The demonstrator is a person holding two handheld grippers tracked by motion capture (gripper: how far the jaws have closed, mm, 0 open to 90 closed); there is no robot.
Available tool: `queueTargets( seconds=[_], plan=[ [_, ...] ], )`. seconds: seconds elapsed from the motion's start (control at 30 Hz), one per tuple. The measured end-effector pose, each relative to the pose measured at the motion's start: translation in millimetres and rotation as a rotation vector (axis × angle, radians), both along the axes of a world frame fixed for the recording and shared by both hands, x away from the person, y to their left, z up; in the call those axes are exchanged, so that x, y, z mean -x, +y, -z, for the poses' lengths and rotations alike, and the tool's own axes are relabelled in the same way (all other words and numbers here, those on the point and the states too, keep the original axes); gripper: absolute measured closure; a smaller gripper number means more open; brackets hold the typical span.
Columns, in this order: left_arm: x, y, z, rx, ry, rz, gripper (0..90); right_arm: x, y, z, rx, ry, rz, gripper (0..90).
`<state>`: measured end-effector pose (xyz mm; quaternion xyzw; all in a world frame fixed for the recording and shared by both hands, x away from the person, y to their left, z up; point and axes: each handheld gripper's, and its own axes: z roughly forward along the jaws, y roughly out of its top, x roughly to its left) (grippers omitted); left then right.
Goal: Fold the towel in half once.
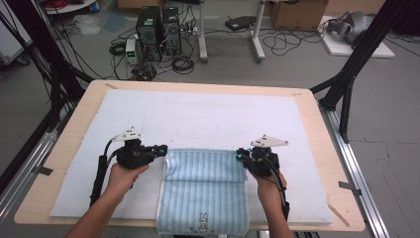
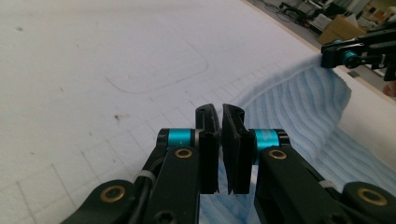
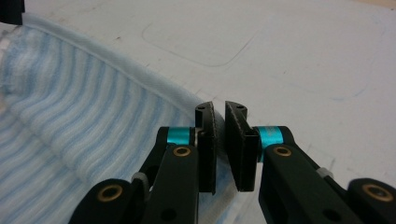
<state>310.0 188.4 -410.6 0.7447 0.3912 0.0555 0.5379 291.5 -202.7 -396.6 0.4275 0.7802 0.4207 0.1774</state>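
Overhead, pale mat (image 1: 198,119) on wooden table (image 1: 317,144)

- A light wooden table (image 1: 317,129) with rounded corners carries a pale blue-white mat (image 1: 198,116).
- Beyond the table lies a grey floor (image 1: 297,69) (strewn with black cables (image 1: 183,63)).
- Two black computer towers (image 1: 158,32) stand behind the table's far-left edge.
- Cardboard boxes (image 1: 297,14) sit far right of the towers.
- Black frame struts (image 1: 356,64) flank the table.
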Motion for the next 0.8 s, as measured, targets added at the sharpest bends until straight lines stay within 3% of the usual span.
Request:
queueTargets(
  seconds=[0.43,0.8],
  plan=[
    [36.9,0.7,8.9,0.006,0.024,0.079,84.6,42.1,-7.9,19.4,-0.044,0.042,-0.016,82.8],
    [49.7,1.0,21.4,-0.042,0.033,0.124,84.2,64.6,-10.9,28.5,-0.015,0.064,-0.029,81.8]
  ],
)
